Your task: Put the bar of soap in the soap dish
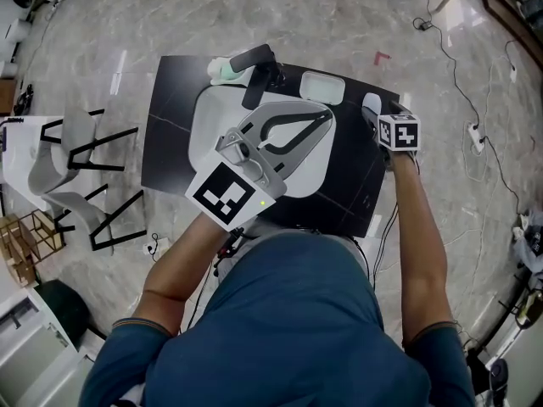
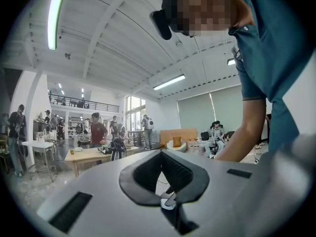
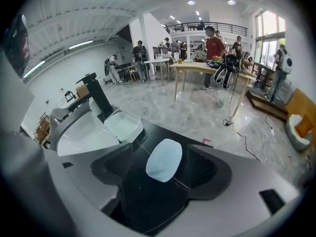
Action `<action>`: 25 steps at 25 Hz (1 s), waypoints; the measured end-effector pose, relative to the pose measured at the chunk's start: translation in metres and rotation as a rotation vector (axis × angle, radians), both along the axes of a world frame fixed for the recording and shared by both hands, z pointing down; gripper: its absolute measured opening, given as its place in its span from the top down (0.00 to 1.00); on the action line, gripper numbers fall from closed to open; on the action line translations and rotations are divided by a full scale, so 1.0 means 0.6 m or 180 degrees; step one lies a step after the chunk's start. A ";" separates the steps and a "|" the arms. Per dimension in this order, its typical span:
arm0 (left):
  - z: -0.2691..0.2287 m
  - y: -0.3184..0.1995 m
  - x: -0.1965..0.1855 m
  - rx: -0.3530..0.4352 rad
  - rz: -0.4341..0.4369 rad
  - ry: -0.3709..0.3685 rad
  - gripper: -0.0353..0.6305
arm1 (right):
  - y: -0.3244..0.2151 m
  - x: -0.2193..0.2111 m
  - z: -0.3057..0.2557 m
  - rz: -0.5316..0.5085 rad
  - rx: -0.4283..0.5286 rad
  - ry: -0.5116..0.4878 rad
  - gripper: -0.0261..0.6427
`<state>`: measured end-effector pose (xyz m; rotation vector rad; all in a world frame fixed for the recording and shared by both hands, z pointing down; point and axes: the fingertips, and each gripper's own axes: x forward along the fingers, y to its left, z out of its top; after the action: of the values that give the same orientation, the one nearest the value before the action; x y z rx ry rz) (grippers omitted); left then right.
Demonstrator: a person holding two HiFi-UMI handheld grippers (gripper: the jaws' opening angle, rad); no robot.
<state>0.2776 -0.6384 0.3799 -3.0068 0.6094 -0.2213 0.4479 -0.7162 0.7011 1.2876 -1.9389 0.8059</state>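
The bar of soap (image 3: 164, 160) lies on the black counter (image 3: 165, 134) between the right gripper's (image 3: 160, 166) wide-open jaws, its long axis along them. The soap dish (image 3: 122, 124) sits near, far-left. The left gripper (image 2: 161, 155) hangs closed, empty.

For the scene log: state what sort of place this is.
Probably a large open lab or workshop hall: a mock sink stand, work tables with people, a mezzanine overhead.

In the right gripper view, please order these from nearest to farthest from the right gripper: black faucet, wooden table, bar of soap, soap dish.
1. Bar of soap: right between the open jaws.
2. Soap dish: beyond it, to the left.
3. Black faucet: behind the dish.
4. Wooden table: far across the floor.
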 end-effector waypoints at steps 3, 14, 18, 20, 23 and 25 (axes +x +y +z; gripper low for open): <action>0.006 -0.002 -0.003 -0.0032 -0.0013 -0.0005 0.94 | -0.002 -0.003 0.024 0.0005 -0.0101 0.0017 0.47; 0.021 -0.007 -0.007 -0.0092 -0.0047 -0.0007 0.94 | -0.012 0.002 0.077 0.0135 -0.0271 0.0084 0.47; 0.024 -0.009 -0.011 -0.0105 -0.0063 -0.0007 0.94 | 0.002 0.015 0.101 0.0153 -0.0320 0.0264 0.47; 0.024 -0.009 -0.013 -0.0097 -0.0062 -0.0013 0.94 | 0.003 0.018 0.102 0.0213 -0.0272 0.0273 0.50; 0.025 -0.009 -0.014 -0.0072 -0.0060 -0.0030 0.94 | 0.002 0.022 0.102 0.0294 -0.0250 0.0257 0.53; 0.025 -0.008 -0.013 -0.0068 -0.0065 -0.0034 0.94 | 0.003 0.027 0.101 0.0328 -0.0261 0.0256 0.54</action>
<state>0.2699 -0.6432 0.3948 -3.0189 0.6410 -0.2465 0.4639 -0.7144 0.7616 1.3584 -1.7705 0.8619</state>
